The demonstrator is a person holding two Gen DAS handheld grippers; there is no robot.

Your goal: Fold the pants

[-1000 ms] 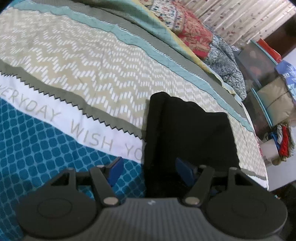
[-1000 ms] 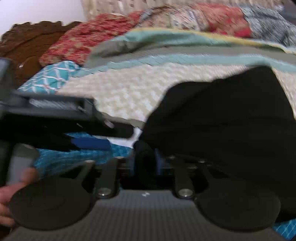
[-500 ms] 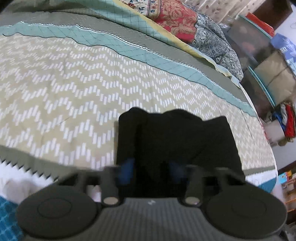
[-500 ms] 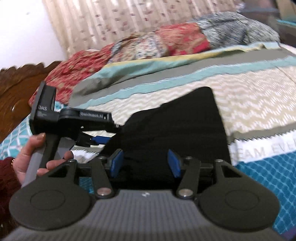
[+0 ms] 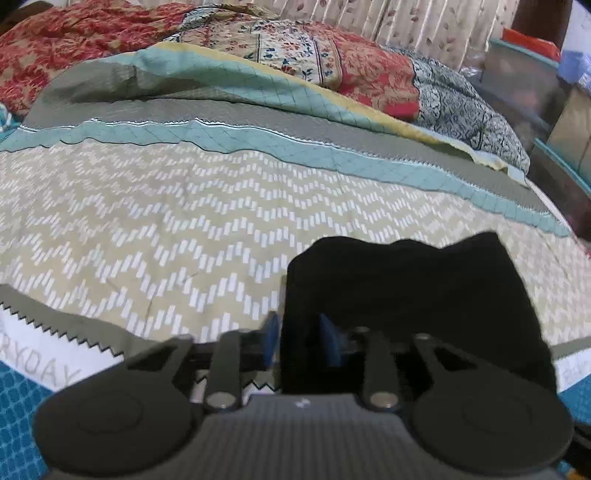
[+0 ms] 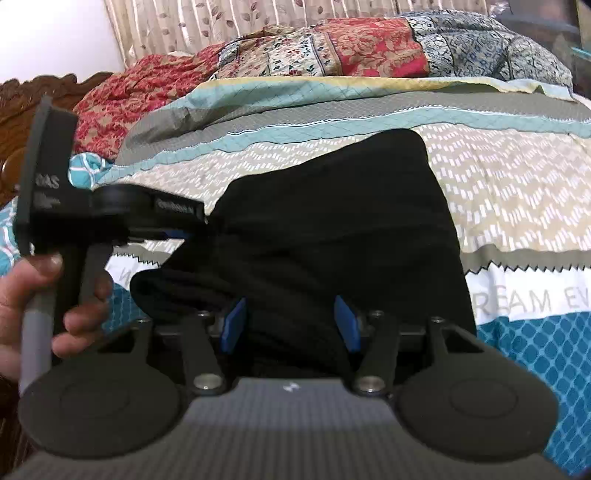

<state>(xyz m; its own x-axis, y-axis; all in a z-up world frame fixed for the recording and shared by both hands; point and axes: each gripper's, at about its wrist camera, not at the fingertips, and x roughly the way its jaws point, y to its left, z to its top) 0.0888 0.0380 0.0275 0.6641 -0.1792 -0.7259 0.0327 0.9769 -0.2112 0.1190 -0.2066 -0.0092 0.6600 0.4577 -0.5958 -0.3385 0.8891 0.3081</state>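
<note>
Left claw (image 5: pixel 299 341) stands at a narrow gap, its jaws having just been opening; the left edge of the pants (image 5: pixel 406 295) runs between its blue pads (image 5: pixel 269 339), which do not visibly pinch it. A person's hand (image 6: pixel 29 295) grips its handle at the left of the right wrist view. Right claw (image 6: pixel 291 325) is spread about halfway, with a thick roll of the black cloth between its pads; I cannot tell whether they press on it.

The pants are plain black and folded into a compact, roughly square stack of several layers. The near end is bunched and rounded. The far edge is uneven, with small humps and one raised corner. They lie on the bed (image 5: pixel 147 221) toward its near edge, across the white lettered band and onto the beige zigzag band.

Beyond them run grey and teal stripes, then a patchwork quilt (image 5: pixel 295 44) heaped along the far edge, and a leaf-print curtain (image 6: pixel 221 18) behind.
</note>
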